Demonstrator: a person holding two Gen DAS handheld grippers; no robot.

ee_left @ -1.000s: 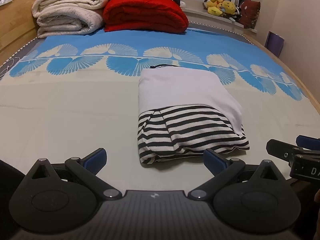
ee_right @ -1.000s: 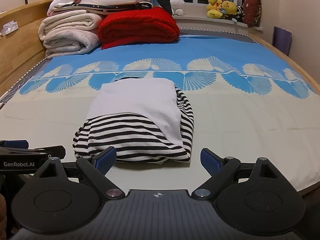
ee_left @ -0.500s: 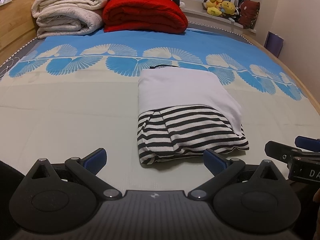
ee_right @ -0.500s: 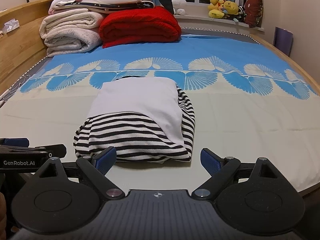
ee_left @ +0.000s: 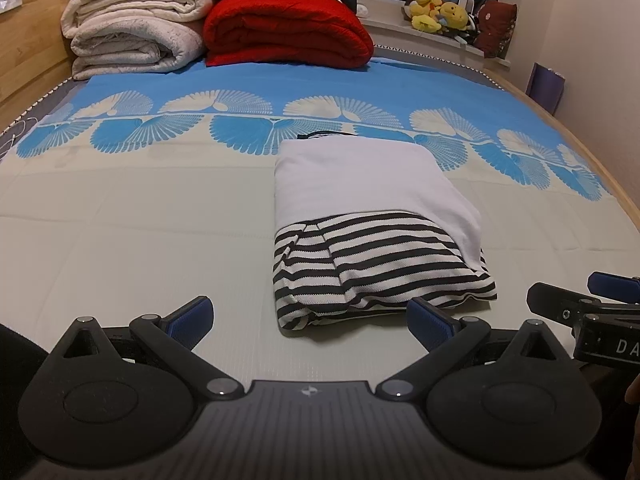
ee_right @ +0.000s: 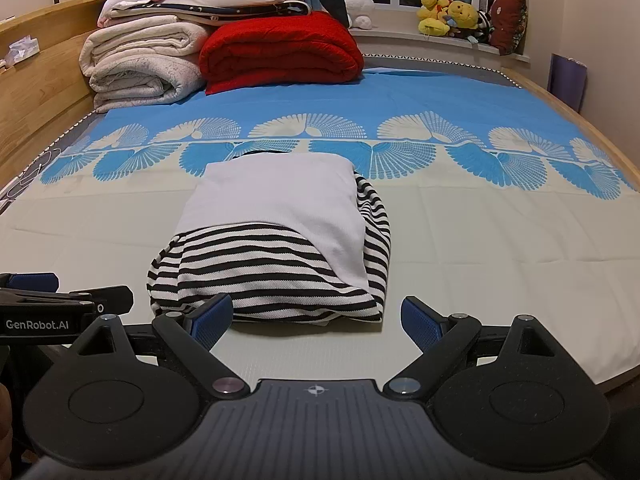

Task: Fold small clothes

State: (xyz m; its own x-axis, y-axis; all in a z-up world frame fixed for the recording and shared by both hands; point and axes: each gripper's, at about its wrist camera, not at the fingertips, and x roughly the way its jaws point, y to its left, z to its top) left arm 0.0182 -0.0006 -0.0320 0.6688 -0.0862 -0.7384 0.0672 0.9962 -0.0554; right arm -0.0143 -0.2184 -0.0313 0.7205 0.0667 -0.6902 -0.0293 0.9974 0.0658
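A folded black-and-white striped garment [ee_left: 372,272] lies on the bed with a folded white garment [ee_left: 360,176] on top of its far part. Both also show in the right wrist view, striped [ee_right: 272,276] and white [ee_right: 280,204]. My left gripper [ee_left: 310,318] is open and empty, just in front of the stack's near edge. My right gripper [ee_right: 316,316] is open and empty, also at the near edge, its left fingertip [ee_right: 212,314] close to the striped cloth. Each gripper appears at the side of the other's view.
The bed [ee_left: 120,240] has a cream and blue patterned sheet. Folded white blankets [ee_left: 132,36] and a red blanket [ee_left: 288,32] are stacked at the far end. Plush toys [ee_right: 452,16] sit on the window ledge. A wooden bed frame [ee_right: 36,92] runs along the left.
Both grippers have edged slightly closer to the stack. The clothes have not moved.
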